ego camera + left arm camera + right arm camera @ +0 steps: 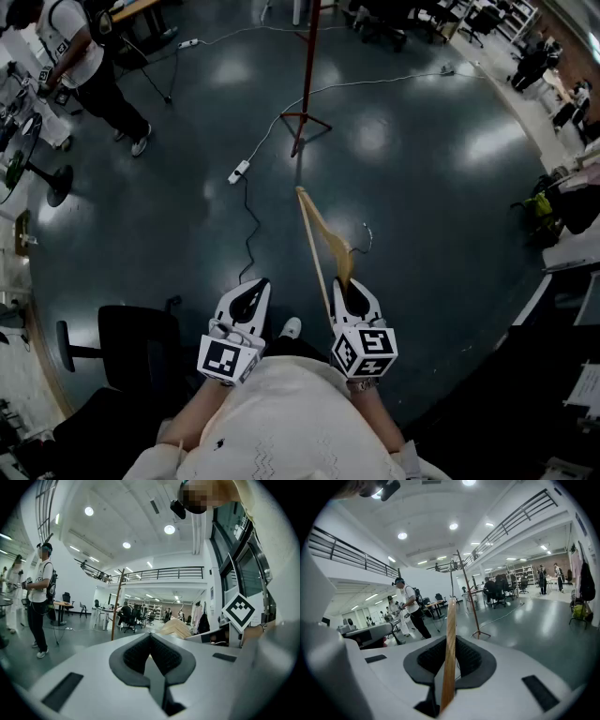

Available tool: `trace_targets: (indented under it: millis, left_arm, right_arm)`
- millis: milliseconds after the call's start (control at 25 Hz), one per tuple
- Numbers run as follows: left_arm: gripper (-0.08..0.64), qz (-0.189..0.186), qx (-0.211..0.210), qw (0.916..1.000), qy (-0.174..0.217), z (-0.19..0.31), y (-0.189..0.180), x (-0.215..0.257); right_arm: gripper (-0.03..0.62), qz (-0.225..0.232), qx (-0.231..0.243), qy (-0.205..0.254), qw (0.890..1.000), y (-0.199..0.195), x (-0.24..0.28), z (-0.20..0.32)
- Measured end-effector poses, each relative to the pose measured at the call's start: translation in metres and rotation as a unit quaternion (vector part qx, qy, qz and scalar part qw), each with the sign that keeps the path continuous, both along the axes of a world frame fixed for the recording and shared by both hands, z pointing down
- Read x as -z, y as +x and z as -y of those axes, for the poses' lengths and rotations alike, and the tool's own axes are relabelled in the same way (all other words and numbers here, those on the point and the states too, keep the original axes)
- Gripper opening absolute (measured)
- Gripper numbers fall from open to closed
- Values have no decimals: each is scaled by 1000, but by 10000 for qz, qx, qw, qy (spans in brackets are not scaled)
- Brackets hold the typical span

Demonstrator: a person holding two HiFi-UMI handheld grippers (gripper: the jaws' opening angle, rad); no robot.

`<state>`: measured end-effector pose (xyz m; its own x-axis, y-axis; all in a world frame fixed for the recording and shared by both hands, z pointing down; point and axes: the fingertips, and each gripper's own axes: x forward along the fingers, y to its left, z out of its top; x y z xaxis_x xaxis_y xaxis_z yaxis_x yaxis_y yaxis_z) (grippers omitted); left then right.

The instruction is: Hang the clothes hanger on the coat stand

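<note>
A wooden clothes hanger [321,242] with a metal hook sticks forward from my right gripper [351,292], which is shut on its near end. In the right gripper view the hanger [450,644] runs upright between the closed jaws. The coat stand [305,84], a thin red-brown pole on a tripod base, stands on the dark floor well ahead; it also shows in the right gripper view as the coat stand [471,599]. My left gripper [246,302] is shut with nothing in it, level with the right one. In the left gripper view the coat stand [117,604] is far off.
A white power strip [238,172] and its cables lie on the floor near the stand's base. A black office chair [127,342] sits at my left. A person [89,66] stands at the far left. Desks and shelving line the right edge.
</note>
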<state>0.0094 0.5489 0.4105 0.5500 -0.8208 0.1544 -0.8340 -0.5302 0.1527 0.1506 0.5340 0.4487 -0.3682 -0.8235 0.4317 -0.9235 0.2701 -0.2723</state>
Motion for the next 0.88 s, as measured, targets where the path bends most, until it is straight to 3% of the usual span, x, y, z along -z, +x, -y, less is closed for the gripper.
trace_targets:
  millis: [440, 880]
  left_arm:
    - [12, -159, -174, 9996, -133, 83, -8, -24]
    - [12, -243, -390, 9989, -56, 243, -79, -21]
  right_arm:
    - [69, -194, -231, -119, 9995, -8, -8, 66]
    - [69, -331, -439, -208, 9983, -76, -8, 203]
